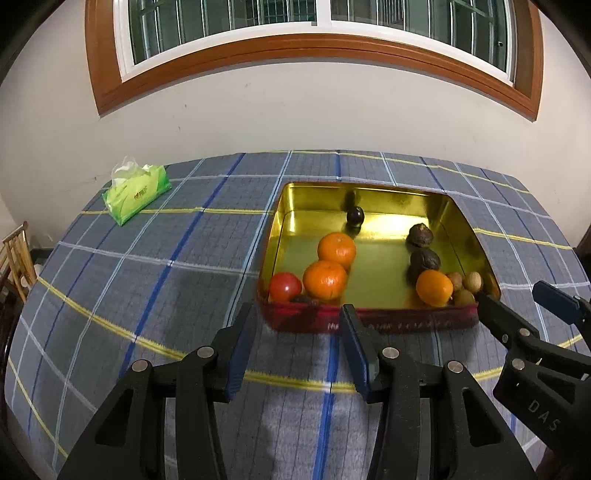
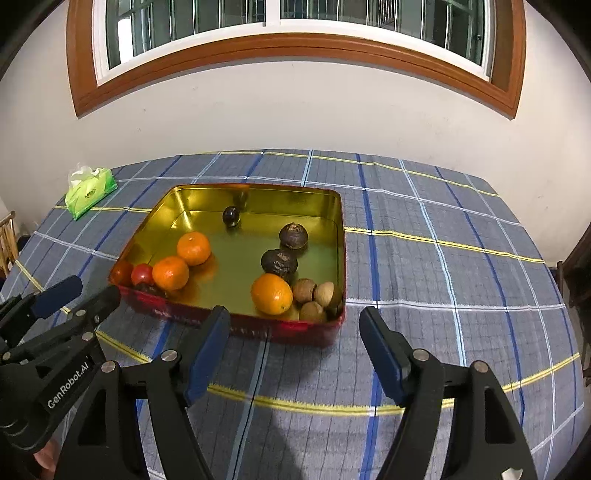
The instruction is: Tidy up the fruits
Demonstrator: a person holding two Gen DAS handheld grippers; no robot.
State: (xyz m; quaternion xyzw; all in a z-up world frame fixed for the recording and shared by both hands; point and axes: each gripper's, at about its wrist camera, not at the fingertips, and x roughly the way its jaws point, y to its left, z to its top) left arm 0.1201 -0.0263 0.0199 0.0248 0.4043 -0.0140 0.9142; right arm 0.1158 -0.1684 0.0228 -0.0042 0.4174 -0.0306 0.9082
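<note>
Tissue pack (image 1: pixel 136 194) sits far-left — well apart from fruit tin (image 1: pixel 369 325).

a white wall (image 1: pixel 295 110) carries a brown-framed window (image 1: pixel 317 22), dark outside. below, the counter (image 1: pixel 147 258) wears blue plaid cloth; a wooden chair (image 1: pixel 16 254) stands left.

- My table (image 2: pixel 461 258) is covered by a grey-blue plaid cloth (image 1: pixel 147 277) with blue, white and yellow lines.
- A tin (image 2: pixel 334 221), gold inside and red outside, sits on the cloth near the middle, just ahead of me.
- A green tissue pack (image 1: pixel 136 192) lies near the far left corner, well apart from the tin.
</note>
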